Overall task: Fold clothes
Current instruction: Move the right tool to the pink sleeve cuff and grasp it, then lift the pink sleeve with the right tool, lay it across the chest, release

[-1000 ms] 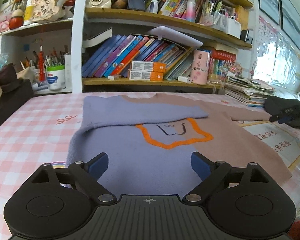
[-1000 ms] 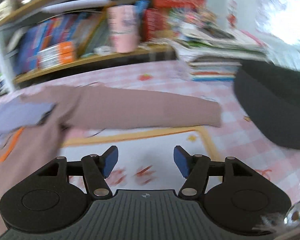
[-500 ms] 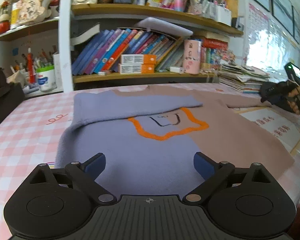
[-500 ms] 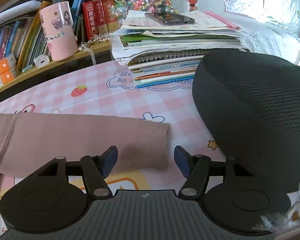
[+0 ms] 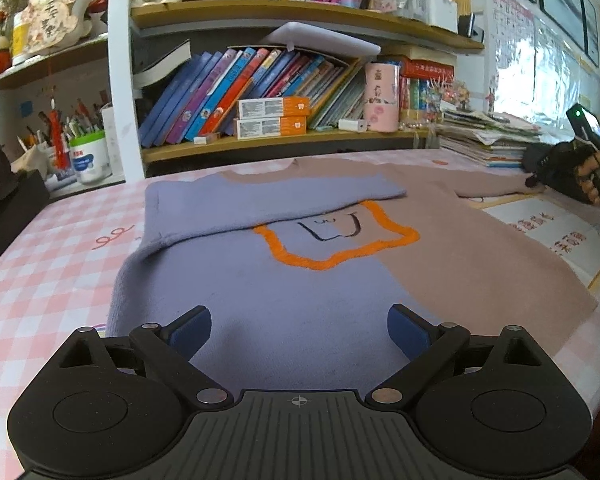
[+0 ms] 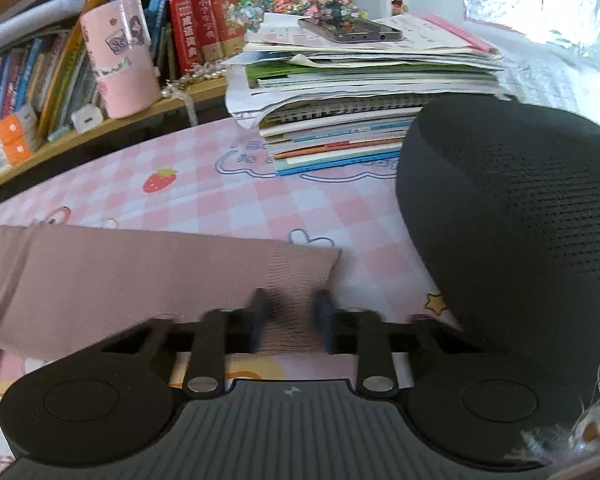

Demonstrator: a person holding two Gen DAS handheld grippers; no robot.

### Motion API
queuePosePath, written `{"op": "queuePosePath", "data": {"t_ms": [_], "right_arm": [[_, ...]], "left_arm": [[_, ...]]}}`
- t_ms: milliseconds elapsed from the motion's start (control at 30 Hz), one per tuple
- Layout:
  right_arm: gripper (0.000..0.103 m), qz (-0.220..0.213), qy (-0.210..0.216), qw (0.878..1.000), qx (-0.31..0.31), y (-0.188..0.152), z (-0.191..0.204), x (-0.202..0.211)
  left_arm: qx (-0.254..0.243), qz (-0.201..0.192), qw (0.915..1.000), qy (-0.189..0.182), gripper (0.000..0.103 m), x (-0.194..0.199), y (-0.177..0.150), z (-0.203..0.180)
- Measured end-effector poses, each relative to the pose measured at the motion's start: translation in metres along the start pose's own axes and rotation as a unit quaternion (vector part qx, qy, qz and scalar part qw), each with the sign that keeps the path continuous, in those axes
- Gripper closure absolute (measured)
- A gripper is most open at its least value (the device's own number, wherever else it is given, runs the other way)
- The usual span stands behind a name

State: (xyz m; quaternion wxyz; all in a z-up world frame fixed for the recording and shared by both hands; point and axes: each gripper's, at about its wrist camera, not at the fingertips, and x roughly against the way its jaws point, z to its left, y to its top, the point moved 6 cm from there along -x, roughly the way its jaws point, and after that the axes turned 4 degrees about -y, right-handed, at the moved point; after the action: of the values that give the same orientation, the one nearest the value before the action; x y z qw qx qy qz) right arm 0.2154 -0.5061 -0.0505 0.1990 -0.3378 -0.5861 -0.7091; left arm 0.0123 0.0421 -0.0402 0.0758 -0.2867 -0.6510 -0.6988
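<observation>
- Knitted sweater [image 5: 300, 280], half lavender and half dusty pink with an orange outline on the chest, lies flat on the pink checked tablecloth [image 5: 40, 280].
- Its lavender sleeve [image 5: 260, 204] is folded across the chest; the pink sleeve [image 6: 140, 276] stretches out sideways toward a black mesh cushion [image 6: 520, 220].
- Left gripper [image 5: 299, 330] hovers over the sweater's lower hem, blue pads wide apart, nothing between them.
- Right gripper [image 6: 292, 320] is clamped on the ribbed cuff of the pink sleeve, fabric bunched between its pads.
- Stacked notebooks [image 6: 360, 120] sit behind the cushion, with a phone [image 6: 350, 32] on top.
</observation>
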Motion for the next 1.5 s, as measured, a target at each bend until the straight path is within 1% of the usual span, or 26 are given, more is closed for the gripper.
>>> {"op": "queuePosePath", "data": {"t_ms": [67, 167, 300, 467, 567, 700, 900, 1100, 1267, 1500], "right_arm": [[0.094, -0.004, 0.003, 1.0, -0.007, 0.003, 0.002, 0.003], [0.095, -0.032, 0.019, 0.999, -0.011, 0.021, 0.015, 0.022], [0.095, -0.087, 0.063, 0.994, 0.011, 0.055, 0.056, 0.069], [0.095, -0.146, 0.126, 0.98, 0.054, 0.093, 0.13, 0.129], [0.095, -0.164, 0.161, 0.97, 0.082, 0.105, 0.179, 0.155], [0.095, -0.175, 0.204, 0.955, 0.129, 0.111, 0.252, 0.179], [0.095, -0.168, 0.253, 0.935, 0.185, 0.098, 0.346, 0.189], [0.095, -0.136, 0.28, 0.923, 0.227, 0.067, 0.416, 0.176], [0.095, -0.103, 0.289, 0.92, 0.245, 0.041, 0.448, 0.156], [0.095, -0.059, 0.308, 0.916, 0.251, 0.01, 0.476, 0.129]], "left_arm": [[0.004, -0.006, 1.0, 0.003, 0.004, 0.002, 0.0, 0.001], [0.009, -0.015, 0.9998, 0.001, 0.004, 0.005, 0.0, 0.003], [0.007, -0.021, 0.9997, -0.003, 0.003, 0.006, 0.0, 0.003], [-0.007, -0.029, 0.9995, -0.009, 0.003, 0.007, 0.001, -0.003], [-0.013, -0.038, 0.9991, -0.011, 0.003, 0.009, 0.0, -0.005], [-0.018, -0.048, 0.9986, -0.013, 0.002, 0.012, 0.0, -0.007], [-0.015, -0.061, 0.9977, -0.023, 0.002, 0.016, 0.0, -0.007], [0.002, -0.072, 0.9964, -0.045, 0.002, 0.019, 0.0, -0.003], [0.003, -0.073, 0.9962, -0.049, 0.002, 0.019, 0.001, -0.003], [0.005, -0.069, 0.9963, -0.052, 0.002, 0.017, 0.001, -0.004]]}}
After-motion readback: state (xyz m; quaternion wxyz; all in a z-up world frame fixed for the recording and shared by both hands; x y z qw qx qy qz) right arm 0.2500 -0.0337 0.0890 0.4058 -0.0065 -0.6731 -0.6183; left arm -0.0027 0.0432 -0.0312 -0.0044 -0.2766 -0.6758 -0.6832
